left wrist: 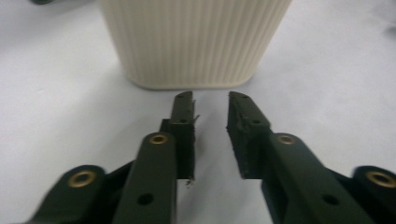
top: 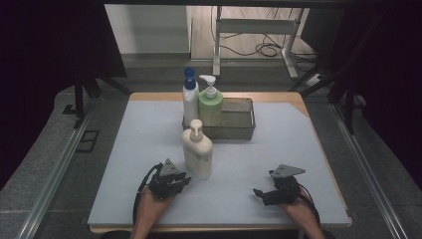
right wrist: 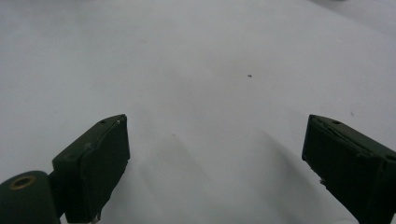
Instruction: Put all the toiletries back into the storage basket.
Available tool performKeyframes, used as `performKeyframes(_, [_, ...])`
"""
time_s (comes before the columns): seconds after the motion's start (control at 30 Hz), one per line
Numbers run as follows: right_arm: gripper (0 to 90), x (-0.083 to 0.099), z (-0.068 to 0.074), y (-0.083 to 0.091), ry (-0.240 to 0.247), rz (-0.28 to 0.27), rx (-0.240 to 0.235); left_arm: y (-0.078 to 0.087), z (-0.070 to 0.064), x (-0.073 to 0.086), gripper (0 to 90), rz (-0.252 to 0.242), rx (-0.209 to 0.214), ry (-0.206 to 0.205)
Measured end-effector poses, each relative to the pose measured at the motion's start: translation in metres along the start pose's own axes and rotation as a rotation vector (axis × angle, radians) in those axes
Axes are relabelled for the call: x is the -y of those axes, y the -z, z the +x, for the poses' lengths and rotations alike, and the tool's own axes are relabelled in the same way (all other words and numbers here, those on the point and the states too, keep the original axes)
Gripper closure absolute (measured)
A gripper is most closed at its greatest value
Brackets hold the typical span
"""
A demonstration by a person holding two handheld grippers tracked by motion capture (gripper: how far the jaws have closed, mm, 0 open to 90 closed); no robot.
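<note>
Cream pump bottle [top: 197,152], ribbed on its body, standing upright on the pale grey mat [top: 149,144], on the person's side of the metal basket [top: 238,118] and just in front of that basket's left end, apart from it. In the left gripper view the bottle's lower body [left wrist: 194,39] rises directly ahead of the jaw tips, close to them but with a strip of mat showing between. Left gripper [top: 185,178], held low over the mat just to the left of the cream pump bottle and on the person's side of it; its jaws stand nearly together, with a narrow slot between the pads, and they hold nothing [left wrist: 210,109]. Right gripper [top: 259,193], well to the right of the cream pump bottle and nearer the person, likewise low over the mat; its jaws are spread wide, with bare mat between them [right wrist: 215,140]. Behind the cream pump bottle, in the left end of the metal basket, stand a white bottle with a blue cap [top: 190,97] and, touching its right side, a green pump bottle [top: 210,104]; the rest of the basket lies to their right. The mat covers a wooden table [top: 293,98], whose edge shows beyond the basket.
</note>
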State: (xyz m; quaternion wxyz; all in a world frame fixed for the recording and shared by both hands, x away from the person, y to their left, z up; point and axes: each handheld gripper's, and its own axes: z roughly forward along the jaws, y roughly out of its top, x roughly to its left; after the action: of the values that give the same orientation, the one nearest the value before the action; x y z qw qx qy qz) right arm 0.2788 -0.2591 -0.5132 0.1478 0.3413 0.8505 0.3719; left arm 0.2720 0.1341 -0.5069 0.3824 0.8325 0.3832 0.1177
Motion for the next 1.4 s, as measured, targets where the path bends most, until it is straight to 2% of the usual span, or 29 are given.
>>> performKeyframes(0.27, [6.8,-0.007,0.003,0.002,0.015,-0.010,-0.013,0.005,0.003,0.009,47.5,0.018,-0.064,0.015])
performKeyframes(0.33, [6.7,-0.010,0.005,0.003,0.026,-0.010,-0.016,0.006,0.004,0.012,38.9,0.025,-0.084,0.019])
performKeyframes(0.43, [6.4,-0.014,0.009,0.003,0.041,-0.013,-0.030,0.007,0.005,0.016,31.4,0.041,-0.111,0.027])
performKeyframes(0.7, [4.7,-0.027,0.017,0.002,0.059,-0.041,-0.069,0.009,0.008,0.020,14.4,0.043,-0.128,0.065])
performKeyframes(0.97, [1.4,-0.041,0.021,-0.003,0.065,-0.054,-0.081,0.003,0.008,0.023,12.6,0.064,-0.149,0.060])
performKeyframes(1.23, [0.0,-0.057,0.029,-0.006,0.076,-0.070,-0.094,0.002,0.008,0.024,12.1,0.058,-0.151,0.058])
performKeyframes(1.4, [0.0,-0.065,0.030,-0.008,0.063,-0.096,-0.111,0.002,0.008,0.024,12.1,0.056,-0.152,0.058])
